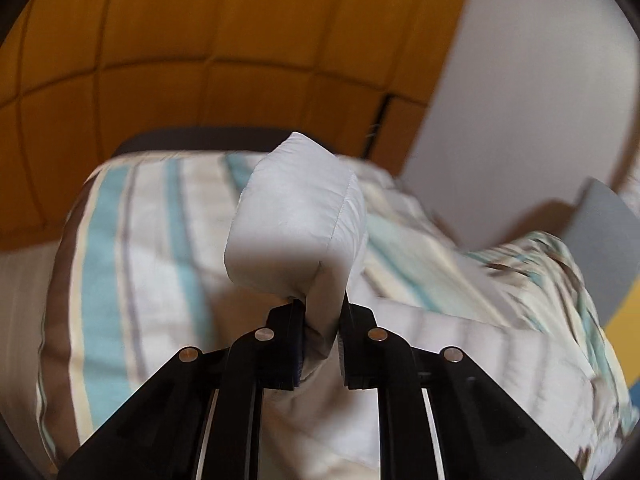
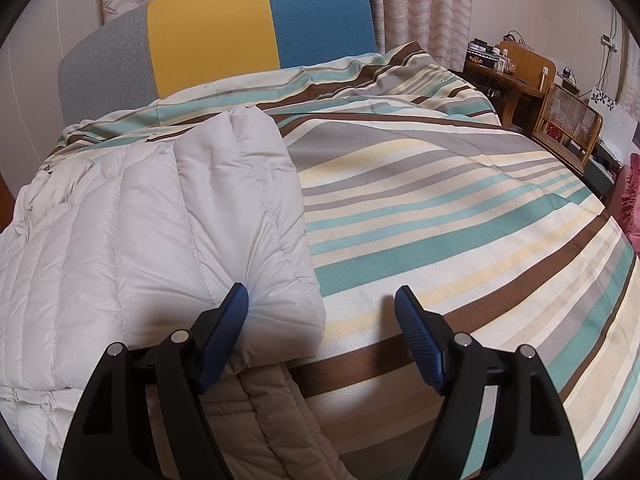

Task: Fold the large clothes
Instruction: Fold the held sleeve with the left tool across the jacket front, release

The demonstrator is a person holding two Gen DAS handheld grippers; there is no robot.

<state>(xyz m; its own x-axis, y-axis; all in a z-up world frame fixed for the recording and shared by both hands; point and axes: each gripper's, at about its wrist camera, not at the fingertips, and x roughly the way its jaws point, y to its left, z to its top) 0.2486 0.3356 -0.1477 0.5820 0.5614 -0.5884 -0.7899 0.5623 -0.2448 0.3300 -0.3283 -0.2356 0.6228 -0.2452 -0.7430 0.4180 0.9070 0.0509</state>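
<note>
A pale grey quilted puffer jacket (image 2: 160,232) lies on the striped bedspread (image 2: 460,208), partly folded, with a sleeve laid over its body. My right gripper (image 2: 322,300) is open, low over the bed at the sleeve's near end; its left finger (image 2: 230,320) touches the sleeve cuff, its right finger is over bare bedspread. My left gripper (image 1: 322,320) is shut on a fold of the jacket (image 1: 296,224), which puffs up above the fingertips, held over the bedspread (image 1: 140,248).
A grey, yellow and blue headboard (image 2: 216,36) stands at the far end of the bed. Wooden furniture and a rattan chair (image 2: 568,120) stand to the right. Yellow-brown wall panels (image 1: 200,40) and a white wall face the left wrist view.
</note>
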